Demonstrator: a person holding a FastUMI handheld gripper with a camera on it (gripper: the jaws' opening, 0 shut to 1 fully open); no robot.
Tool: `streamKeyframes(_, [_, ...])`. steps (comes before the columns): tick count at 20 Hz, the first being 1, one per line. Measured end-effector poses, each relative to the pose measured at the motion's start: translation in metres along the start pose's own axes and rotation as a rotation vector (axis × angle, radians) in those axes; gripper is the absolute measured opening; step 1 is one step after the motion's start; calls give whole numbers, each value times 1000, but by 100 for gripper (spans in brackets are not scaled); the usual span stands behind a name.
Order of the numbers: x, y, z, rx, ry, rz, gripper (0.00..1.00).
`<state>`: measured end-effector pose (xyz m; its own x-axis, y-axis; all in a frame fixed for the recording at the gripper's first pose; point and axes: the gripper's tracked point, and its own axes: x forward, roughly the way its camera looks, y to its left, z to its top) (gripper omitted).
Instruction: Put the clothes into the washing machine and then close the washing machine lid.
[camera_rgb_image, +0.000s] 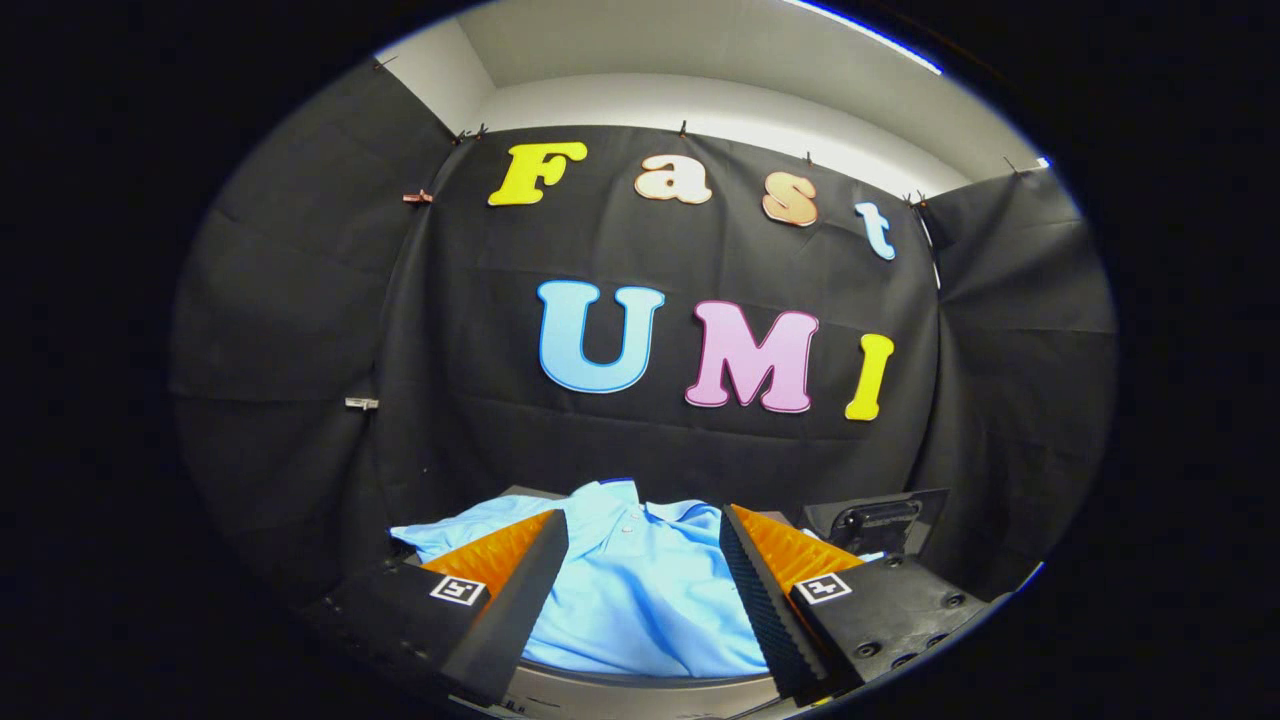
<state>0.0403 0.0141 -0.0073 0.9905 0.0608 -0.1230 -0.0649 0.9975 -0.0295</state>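
We see the gripper (640, 560) with its jaws spread wide and nothing pinched, framing the light blue shirt (640, 590) that lies between and beyond them, likely lined up for a grab. The shirt is soft, collared, loosely crumpled, draped over a grey curved rim (640, 690), perhaps the washer's. A dark handled part (880, 520) sits just behind.

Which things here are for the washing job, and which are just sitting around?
For the job:
- blue shirt, lying between and beyond the fingers
- gripper, fingers open, not pressing on the shirt

Just there:
- black cloth wall
- small clips holding up the cloth
- black handle part, beyond the fingers; I can't tell what it belongs to
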Motion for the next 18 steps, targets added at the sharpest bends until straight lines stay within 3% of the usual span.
streamKeyframes(3, [11,0,-15,-38,73,17,96])
streamKeyframes(11, [66,21,-35,24,264,89,94])
streamKeyframes(18, [107,12,-71,45,453,34,95])
